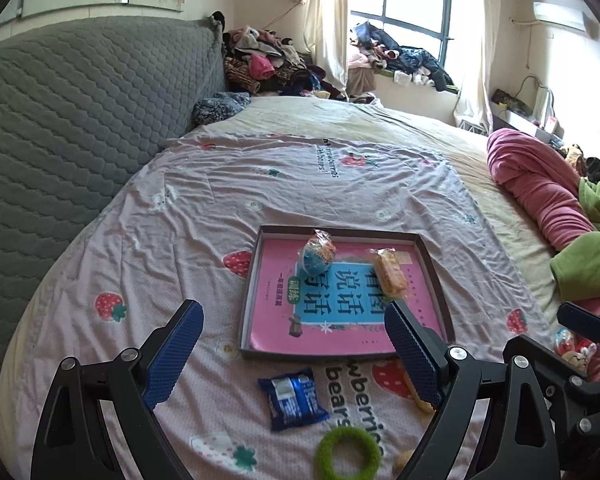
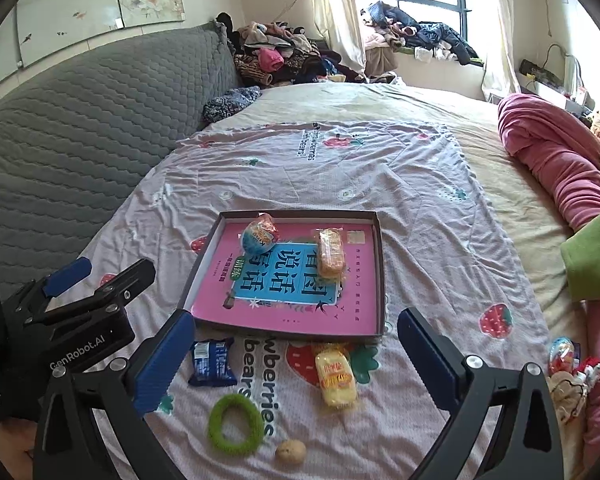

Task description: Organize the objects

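A shallow brown tray (image 1: 436, 280) (image 2: 380, 264) lies on the bed with a pink book inside, a round wrapped snack (image 1: 318, 256) (image 2: 260, 234) and a wrapped cake bar (image 1: 388, 274) (image 2: 331, 254) on it. In front of the tray lie a blue snack packet (image 1: 294, 398) (image 2: 214, 362), a yellow snack packet (image 2: 336, 376), a green ring (image 1: 348, 452) (image 2: 236, 424) and a small brown ball (image 2: 291, 451). My left gripper (image 1: 296, 340) is open above the blue packet. My right gripper (image 2: 296, 344) is open above the yellow packet. Both are empty.
A strawberry-print sheet (image 1: 260, 184) covers the bed. A grey quilted headboard (image 1: 60, 140) stands at left. Pink (image 1: 540, 184) and green (image 1: 588, 268) blankets lie at right, with small toys (image 2: 568, 368) beside them. Clothes (image 1: 268, 64) are piled at the back.
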### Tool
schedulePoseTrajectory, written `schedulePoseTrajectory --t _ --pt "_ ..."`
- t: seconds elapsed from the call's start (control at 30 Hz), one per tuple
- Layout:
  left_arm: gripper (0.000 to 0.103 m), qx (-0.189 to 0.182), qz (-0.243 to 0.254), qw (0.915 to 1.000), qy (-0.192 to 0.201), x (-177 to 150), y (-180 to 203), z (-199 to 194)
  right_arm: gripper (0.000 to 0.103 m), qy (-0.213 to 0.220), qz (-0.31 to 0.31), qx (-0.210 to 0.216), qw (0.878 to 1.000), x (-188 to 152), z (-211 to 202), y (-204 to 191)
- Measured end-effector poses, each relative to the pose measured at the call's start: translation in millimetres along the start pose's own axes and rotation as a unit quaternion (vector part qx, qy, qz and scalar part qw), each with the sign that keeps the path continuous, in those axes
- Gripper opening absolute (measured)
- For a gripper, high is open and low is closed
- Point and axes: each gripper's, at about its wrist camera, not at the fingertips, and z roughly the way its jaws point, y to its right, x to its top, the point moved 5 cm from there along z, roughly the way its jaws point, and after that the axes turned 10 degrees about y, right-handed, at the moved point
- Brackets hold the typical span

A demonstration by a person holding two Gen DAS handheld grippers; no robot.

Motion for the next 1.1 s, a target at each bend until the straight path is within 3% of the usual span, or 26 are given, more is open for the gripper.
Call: schedulePoseTrajectory --t 1.1 --pt "0.093 -0.008 0.019 0.9995 0.024 -15.8 0.3 -106.4 0.102 0.027 -0.018 -0.004 0.999 -22.4 -102.5 -17.1"
